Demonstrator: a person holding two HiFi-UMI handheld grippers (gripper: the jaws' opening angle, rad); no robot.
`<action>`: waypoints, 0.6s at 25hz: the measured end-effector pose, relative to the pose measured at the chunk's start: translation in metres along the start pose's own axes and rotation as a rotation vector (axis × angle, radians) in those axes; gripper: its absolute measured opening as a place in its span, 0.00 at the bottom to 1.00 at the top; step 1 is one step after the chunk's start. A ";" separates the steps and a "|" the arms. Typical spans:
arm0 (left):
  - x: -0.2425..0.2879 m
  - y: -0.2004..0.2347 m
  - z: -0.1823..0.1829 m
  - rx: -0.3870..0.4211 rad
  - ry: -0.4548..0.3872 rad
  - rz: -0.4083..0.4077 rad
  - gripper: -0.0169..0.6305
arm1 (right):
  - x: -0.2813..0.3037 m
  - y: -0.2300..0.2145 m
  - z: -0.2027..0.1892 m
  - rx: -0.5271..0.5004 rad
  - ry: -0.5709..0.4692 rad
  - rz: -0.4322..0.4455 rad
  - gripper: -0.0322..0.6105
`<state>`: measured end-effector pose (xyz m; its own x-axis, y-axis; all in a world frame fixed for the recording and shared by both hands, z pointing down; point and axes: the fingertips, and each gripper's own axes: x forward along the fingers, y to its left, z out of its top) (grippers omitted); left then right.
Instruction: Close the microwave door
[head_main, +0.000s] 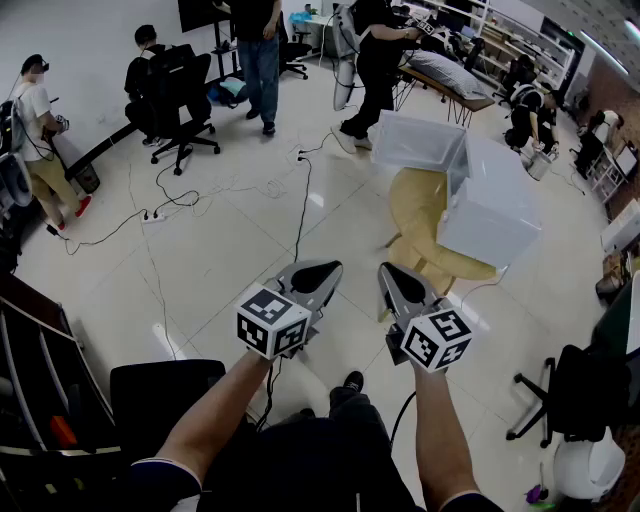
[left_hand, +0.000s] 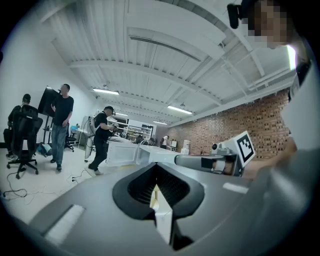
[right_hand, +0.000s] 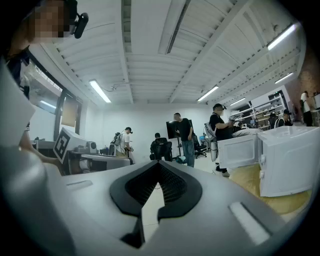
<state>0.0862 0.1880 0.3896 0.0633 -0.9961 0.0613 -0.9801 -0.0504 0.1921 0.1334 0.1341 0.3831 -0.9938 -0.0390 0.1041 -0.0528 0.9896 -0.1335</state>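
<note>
A white microwave (head_main: 492, 210) stands on a round wooden table (head_main: 420, 215) ahead and to the right, its door (head_main: 415, 140) swung open toward the left. Both grippers are held low in front of the person, well short of the table. My left gripper (head_main: 318, 272) is shut with nothing in it, and so is my right gripper (head_main: 398, 278) beside it. The left gripper view shows its jaws (left_hand: 158, 192) together, with the microwave (left_hand: 131, 154) far ahead. In the right gripper view the gripper (right_hand: 152, 192) is shut, and the microwave (right_hand: 289, 160) with its open door (right_hand: 239, 150) sits at the right.
Cables (head_main: 200, 195) trail over the tiled floor on the left. Several people stand or sit at the back, one on an office chair (head_main: 180, 95). A black chair (head_main: 565, 395) stands at the right, a black stool (head_main: 165, 395) by the person's left leg.
</note>
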 end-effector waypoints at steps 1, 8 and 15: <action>0.004 0.004 0.000 0.002 0.000 -0.001 0.03 | 0.004 -0.004 0.000 0.000 0.000 0.000 0.05; 0.042 0.031 -0.001 -0.005 0.009 0.000 0.03 | 0.028 -0.040 0.000 0.010 -0.001 0.000 0.05; 0.101 0.073 0.001 -0.015 0.020 0.022 0.03 | 0.068 -0.099 0.004 0.024 0.007 0.018 0.05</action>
<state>0.0212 0.0840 0.4089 0.0453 -0.9953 0.0856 -0.9783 -0.0268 0.2052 0.0710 0.0331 0.3989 -0.9939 -0.0198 0.1082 -0.0370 0.9865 -0.1593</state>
